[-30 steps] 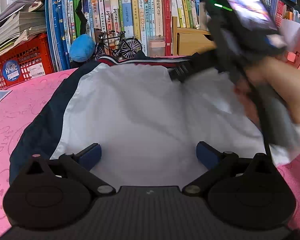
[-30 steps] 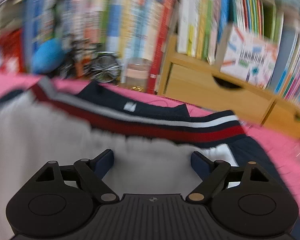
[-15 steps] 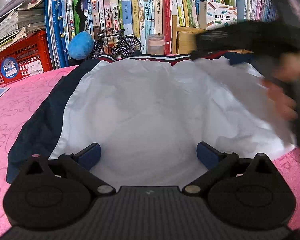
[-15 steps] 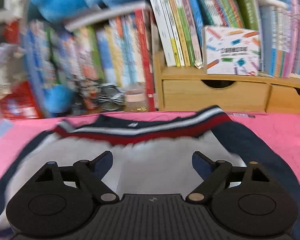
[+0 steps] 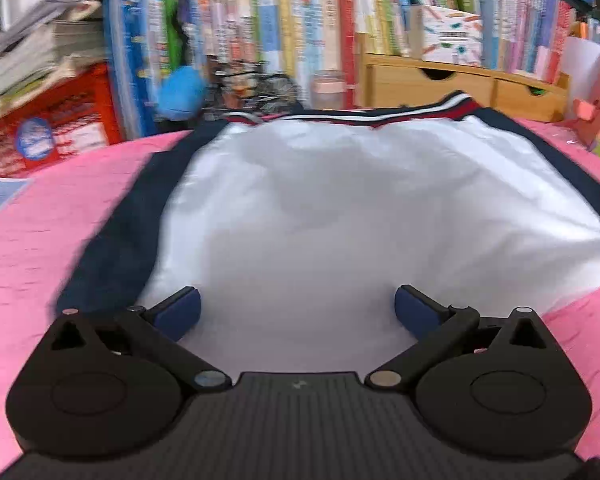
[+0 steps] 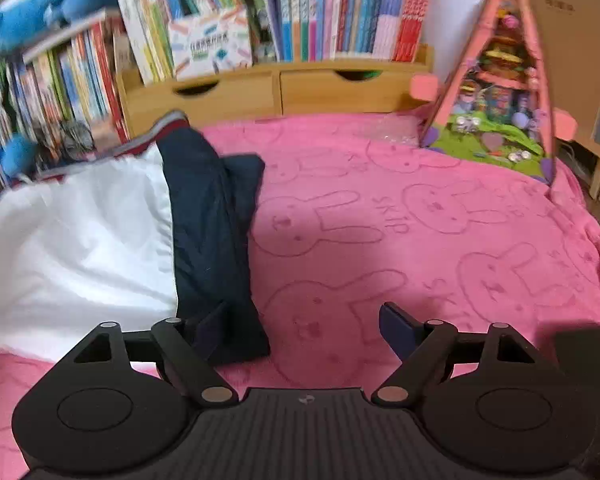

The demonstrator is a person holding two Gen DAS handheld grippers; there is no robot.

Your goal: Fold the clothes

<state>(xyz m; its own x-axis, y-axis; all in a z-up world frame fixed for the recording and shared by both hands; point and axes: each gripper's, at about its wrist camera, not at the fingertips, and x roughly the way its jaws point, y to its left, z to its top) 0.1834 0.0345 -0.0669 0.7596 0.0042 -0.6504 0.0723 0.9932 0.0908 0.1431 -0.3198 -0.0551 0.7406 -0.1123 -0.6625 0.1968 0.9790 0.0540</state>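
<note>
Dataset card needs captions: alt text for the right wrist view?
The open right hand-held gripper hovers low over a pink bunny-print blanket, its left finger at the navy edge of a white and navy garment lying flat to the left. Behind are wooden drawers, packed books and a pink triangular toy house.

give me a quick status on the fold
Left gripper open over jacket, holding nothing. Right gripper open at navy sleeve. Nothing blocking on pink blanket.
</note>
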